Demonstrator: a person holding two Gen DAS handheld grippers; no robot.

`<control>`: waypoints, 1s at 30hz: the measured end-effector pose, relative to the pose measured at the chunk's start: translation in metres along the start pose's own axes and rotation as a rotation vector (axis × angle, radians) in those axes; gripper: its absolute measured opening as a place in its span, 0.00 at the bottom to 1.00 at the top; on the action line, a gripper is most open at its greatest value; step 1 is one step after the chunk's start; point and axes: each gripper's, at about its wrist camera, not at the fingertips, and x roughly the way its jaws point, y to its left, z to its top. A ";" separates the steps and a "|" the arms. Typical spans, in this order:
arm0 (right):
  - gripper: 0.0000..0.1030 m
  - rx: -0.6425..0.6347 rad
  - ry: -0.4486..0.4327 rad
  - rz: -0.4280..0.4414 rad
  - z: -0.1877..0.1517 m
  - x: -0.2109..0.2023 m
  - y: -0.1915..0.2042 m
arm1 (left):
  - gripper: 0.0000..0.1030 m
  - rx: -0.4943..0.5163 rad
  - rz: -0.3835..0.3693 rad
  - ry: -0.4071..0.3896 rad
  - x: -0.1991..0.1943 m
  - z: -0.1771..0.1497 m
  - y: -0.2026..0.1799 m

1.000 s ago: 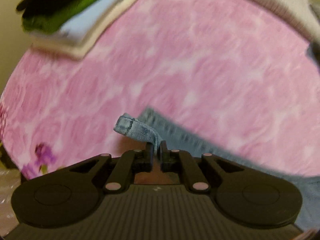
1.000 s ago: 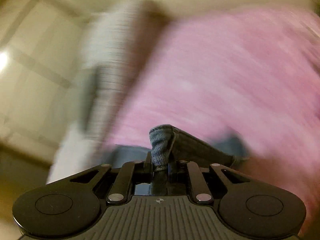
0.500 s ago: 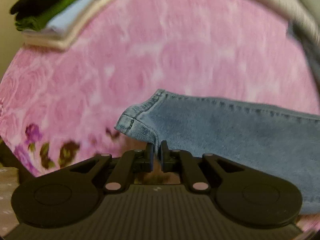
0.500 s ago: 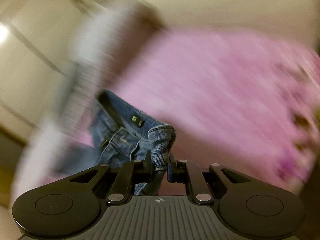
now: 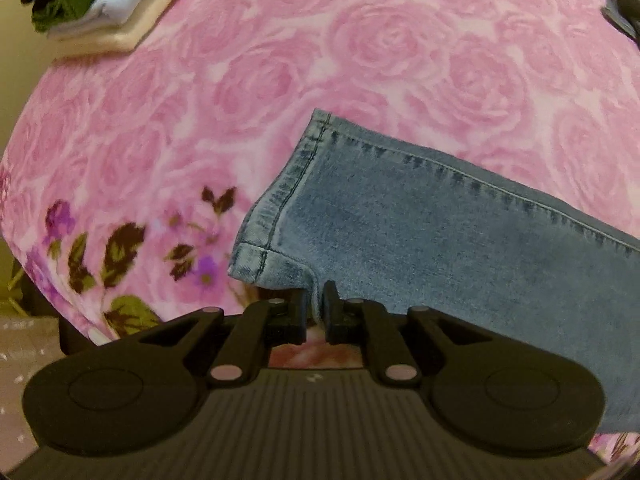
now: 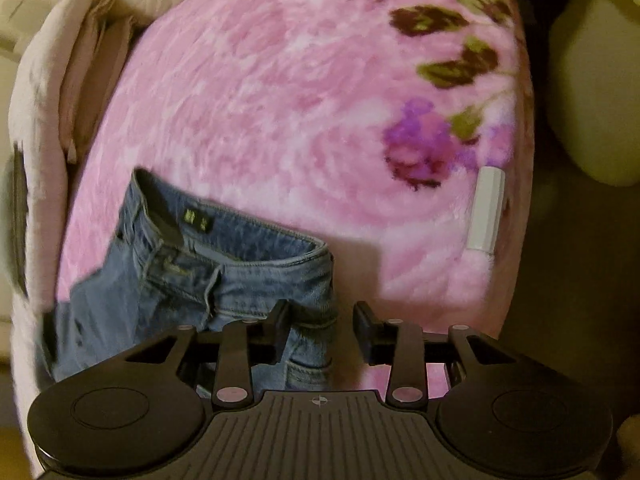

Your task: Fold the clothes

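Light blue jeans lie on a pink rose-print blanket [image 5: 360,60]. In the left wrist view one jeans leg [image 5: 440,240] stretches flat to the right, and my left gripper [image 5: 316,308] is shut on the near corner of its hem. In the right wrist view the waistband [image 6: 240,264] rests on the blanket [image 6: 280,100], its end between the fingers of my right gripper [image 6: 320,328]. Those jaws are opening and stand apart, with the right pad clear of the denim.
A stack of folded clothes [image 5: 92,0] in green, pale blue and cream sits at the blanket's far left corner. Beige bedding [image 6: 80,60] borders the blanket on the left in the right wrist view. A small white stick-shaped object [image 6: 486,208] lies near the blanket's right edge.
Both grippers came down and the jeans now lie on the blanket. The right jaws, shut on the waistband before, have parted. The leg has spread out flat under the left gripper.
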 end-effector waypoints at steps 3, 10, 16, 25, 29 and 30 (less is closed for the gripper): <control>0.13 -0.129 -0.024 -0.002 0.003 -0.012 0.016 | 0.07 -0.012 -0.025 -0.037 -0.014 -0.004 0.005; 0.13 -0.231 0.012 -0.076 0.004 -0.009 0.030 | 0.14 0.072 0.032 0.017 -0.002 -0.017 0.004; 0.45 -0.298 -0.016 -0.296 0.002 -0.012 0.044 | 0.36 -0.150 0.049 0.009 -0.013 -0.027 0.036; 0.46 -0.486 -0.050 -0.251 -0.034 -0.026 0.074 | 0.35 -0.140 0.165 -0.135 -0.028 -0.040 0.002; 0.46 -0.527 0.055 -0.342 -0.051 0.003 0.069 | 0.31 0.002 0.081 -0.012 -0.003 -0.049 -0.043; 0.46 -0.516 0.064 -0.372 -0.052 0.004 0.067 | 0.25 0.021 0.073 0.014 0.001 -0.050 -0.053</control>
